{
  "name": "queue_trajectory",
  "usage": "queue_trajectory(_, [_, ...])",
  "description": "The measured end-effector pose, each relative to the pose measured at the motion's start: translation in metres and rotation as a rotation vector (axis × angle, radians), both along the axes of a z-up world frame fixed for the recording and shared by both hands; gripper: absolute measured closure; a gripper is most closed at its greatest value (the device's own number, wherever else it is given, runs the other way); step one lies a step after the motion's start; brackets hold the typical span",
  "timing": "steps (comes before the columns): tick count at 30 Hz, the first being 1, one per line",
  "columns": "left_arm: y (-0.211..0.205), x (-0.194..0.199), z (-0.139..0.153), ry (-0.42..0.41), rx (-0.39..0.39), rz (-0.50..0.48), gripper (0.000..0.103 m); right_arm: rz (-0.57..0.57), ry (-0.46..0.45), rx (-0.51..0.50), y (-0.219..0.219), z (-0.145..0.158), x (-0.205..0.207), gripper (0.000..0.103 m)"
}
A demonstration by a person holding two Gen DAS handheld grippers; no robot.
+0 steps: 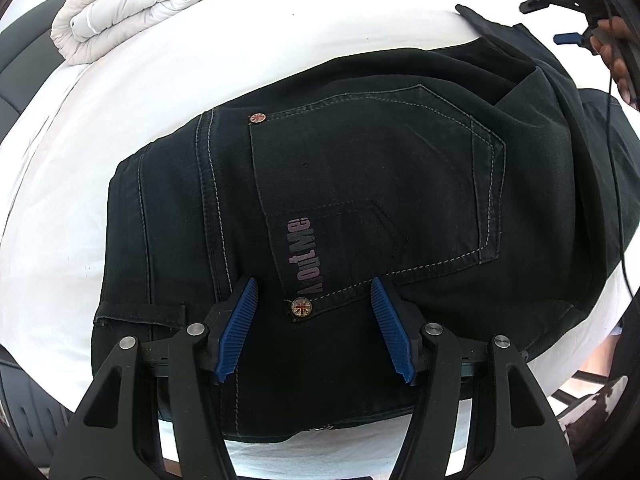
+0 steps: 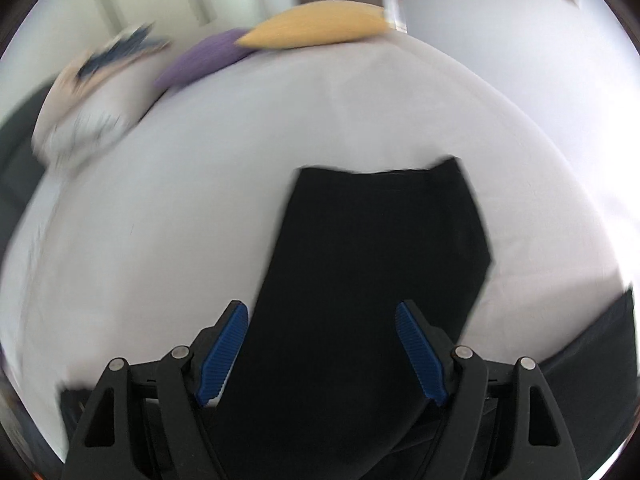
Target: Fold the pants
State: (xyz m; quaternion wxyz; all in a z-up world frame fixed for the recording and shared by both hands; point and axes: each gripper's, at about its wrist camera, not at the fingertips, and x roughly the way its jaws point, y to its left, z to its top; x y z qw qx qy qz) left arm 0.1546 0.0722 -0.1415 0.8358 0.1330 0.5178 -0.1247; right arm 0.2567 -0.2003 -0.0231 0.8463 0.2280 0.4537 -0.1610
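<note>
A white bed sheet (image 1: 120, 100) covers the surface, and the black pants (image 1: 360, 184) lie flat across its middle, back pocket (image 1: 372, 184) up, with a folded pale duvet (image 1: 132, 4) well beyond them. From the left wrist, the left gripper (image 1: 314, 292) hangs over the waistband end of the pants, fingers spread with nothing pinched. From the right wrist, the view is blurred: the right gripper (image 2: 322, 316) sits above a leg of the pants, blue pads (image 2: 224, 352) wide apart and empty; purple pillow (image 2: 204, 60) and yellow pillow (image 2: 316, 26) lie far past the pants.
</note>
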Motion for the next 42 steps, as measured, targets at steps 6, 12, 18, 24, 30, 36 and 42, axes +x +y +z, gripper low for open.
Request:
queue_trajectory(6, [0.003,-0.001,0.0,-0.002,-0.007,0.007,0.044,-0.012,0.006,-0.024,-0.021,0.003,0.005,0.024])
queue_trajectory(12, [0.004,-0.002,0.001,-0.005,-0.009,0.011,0.044,0.106,0.082,-0.127,0.026,-0.008,0.045,0.024])
queue_trajectory(18, [0.009,-0.003,0.0,-0.003,-0.02,0.012,0.044,0.109,0.227,-0.176,0.05,-0.041,0.085,0.023])
queue_trajectory(24, [0.014,-0.002,0.0,-0.002,-0.032,0.016,0.044,0.059,0.247,-0.171,0.034,-0.063,0.093,0.037])
queue_trajectory(30, [0.016,-0.001,0.003,-0.002,-0.027,0.023,0.044,0.07,0.122,-0.103,0.011,-0.033,0.066,0.098])
queue_trajectory(36, [0.015,-0.001,0.003,-0.001,-0.026,0.026,0.044,-0.086,-0.145,0.036,-0.059,0.022,-0.066,0.098])
queue_trajectory(42, [0.012,0.002,0.004,0.006,-0.031,0.048,0.044,-0.357,-0.282,0.229,-0.138,0.003,-0.243,0.098])
